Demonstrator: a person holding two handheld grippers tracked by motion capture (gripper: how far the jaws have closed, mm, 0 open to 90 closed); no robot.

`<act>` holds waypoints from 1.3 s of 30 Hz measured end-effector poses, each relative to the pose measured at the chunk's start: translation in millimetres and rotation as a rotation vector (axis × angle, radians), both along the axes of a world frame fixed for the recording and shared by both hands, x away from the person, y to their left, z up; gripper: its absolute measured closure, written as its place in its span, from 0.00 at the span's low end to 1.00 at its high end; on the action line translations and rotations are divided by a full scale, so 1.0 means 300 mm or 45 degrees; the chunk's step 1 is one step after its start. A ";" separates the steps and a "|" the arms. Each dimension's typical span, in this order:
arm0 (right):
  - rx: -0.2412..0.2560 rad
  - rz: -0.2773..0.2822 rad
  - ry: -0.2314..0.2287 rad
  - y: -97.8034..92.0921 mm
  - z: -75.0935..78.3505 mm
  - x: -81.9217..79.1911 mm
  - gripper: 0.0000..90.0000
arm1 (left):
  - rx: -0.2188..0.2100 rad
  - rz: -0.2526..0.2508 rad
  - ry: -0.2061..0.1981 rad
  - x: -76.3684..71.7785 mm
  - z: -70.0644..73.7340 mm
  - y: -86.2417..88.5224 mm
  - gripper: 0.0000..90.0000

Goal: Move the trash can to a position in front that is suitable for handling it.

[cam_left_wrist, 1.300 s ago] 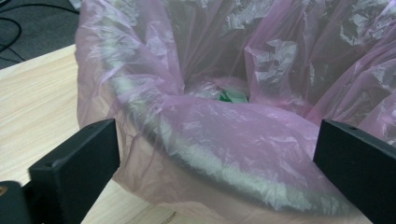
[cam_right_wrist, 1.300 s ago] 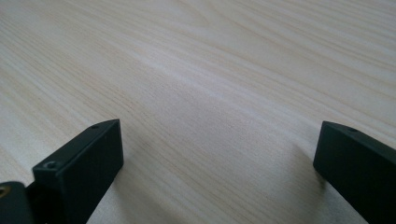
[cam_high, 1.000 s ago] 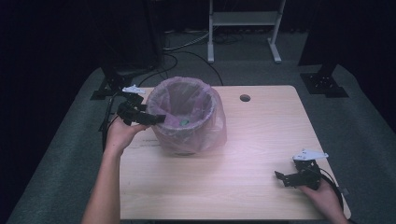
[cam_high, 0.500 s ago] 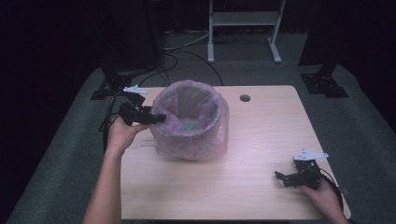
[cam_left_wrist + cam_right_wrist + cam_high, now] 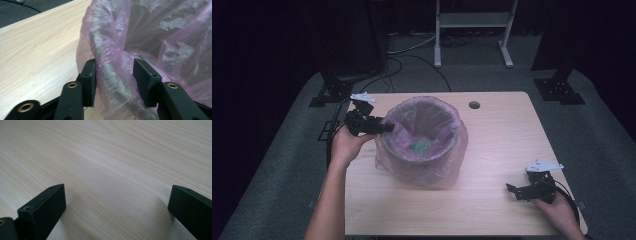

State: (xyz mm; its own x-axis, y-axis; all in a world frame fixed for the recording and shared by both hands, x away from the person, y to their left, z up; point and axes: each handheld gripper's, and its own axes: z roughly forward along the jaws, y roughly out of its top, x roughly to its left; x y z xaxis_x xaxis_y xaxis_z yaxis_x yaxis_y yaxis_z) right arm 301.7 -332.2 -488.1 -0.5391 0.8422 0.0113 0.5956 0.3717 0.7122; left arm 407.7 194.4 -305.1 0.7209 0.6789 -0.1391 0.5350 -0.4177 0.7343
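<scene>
Pink translucent plastic liner bag [image 5: 422, 165] drapes over a round dark bin [image 5: 419, 142] standing left of centre on the pale wooden table [image 5: 492, 150], a small green scrap [image 5: 418, 147] lying inside. At the bin's left rim the left gripper [image 5: 382, 128] straddles the bag-covered edge [image 5: 112, 75], its jaws narrowed around the film and rim. Bare tabletop stretches rightward to the right gripper [image 5: 512, 190], resting near the front right corner with its jaws spread wide over bare wood [image 5: 112, 170].

Dark lab, wooden table [image 5: 492, 150], floor cables [image 5: 412, 60]
</scene>
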 end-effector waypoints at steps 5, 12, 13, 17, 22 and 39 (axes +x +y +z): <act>0.000 -0.001 0.001 0.000 0.000 0.000 0.00 | -0.014 -0.039 0.013 -0.009 0.000 -0.025 0.68; 0.000 0.000 0.000 0.000 0.000 0.000 0.00 | -0.020 -0.112 0.037 -0.023 0.000 -0.072 0.77; 0.000 0.000 0.000 0.000 0.000 0.000 0.00 | -0.024 -0.122 0.038 -0.024 -0.001 -0.077 0.78; -0.001 0.000 0.000 0.000 0.000 0.000 0.00 | -0.019 -0.168 0.045 -0.031 0.001 -0.106 0.82; -0.001 0.000 0.000 0.000 0.000 0.000 0.00 | -0.026 -0.212 0.042 -0.043 -0.001 -0.141 0.86; -0.001 -0.004 -0.001 -0.001 0.000 -0.002 0.00 | -0.044 -0.336 0.042 -0.050 -0.005 -0.278 0.87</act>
